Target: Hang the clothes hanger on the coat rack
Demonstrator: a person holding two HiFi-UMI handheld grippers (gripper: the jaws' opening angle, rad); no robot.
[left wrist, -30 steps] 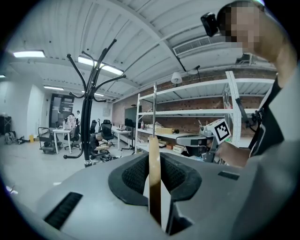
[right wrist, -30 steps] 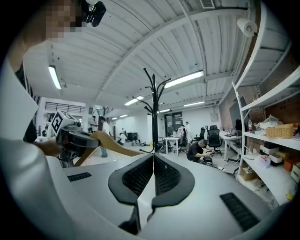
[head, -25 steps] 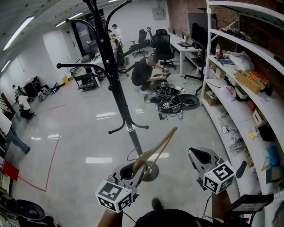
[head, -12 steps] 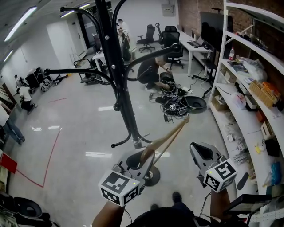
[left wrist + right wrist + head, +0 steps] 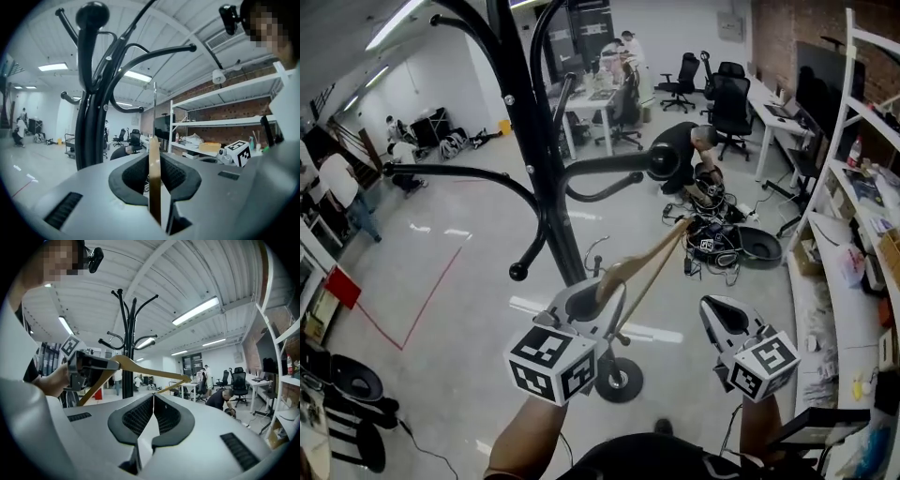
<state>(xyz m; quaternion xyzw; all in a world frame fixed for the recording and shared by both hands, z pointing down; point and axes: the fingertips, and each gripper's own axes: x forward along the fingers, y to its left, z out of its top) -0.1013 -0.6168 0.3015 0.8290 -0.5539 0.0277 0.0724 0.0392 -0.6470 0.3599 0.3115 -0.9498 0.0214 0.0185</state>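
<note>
The black coat rack stands just ahead, its curved arms spreading left and right and its round base on the floor. My left gripper is shut on the wooden clothes hanger, which slants up and to the right below a knob-ended arm. In the left gripper view the hanger shows edge-on between the jaws, with the rack to its left. My right gripper hangs to the right, shut and empty; its view shows the hanger and rack ahead.
White shelving full of items runs along the right. A person crouches by a heap of cables beyond the rack. Office chairs and desks stand at the back. Red tape marks the floor at left.
My left gripper has risen with the hanger and come closer to the rack's arms. The view has shifted so the rack's pole and arms loom larger. The right gripper stays alongside.
</note>
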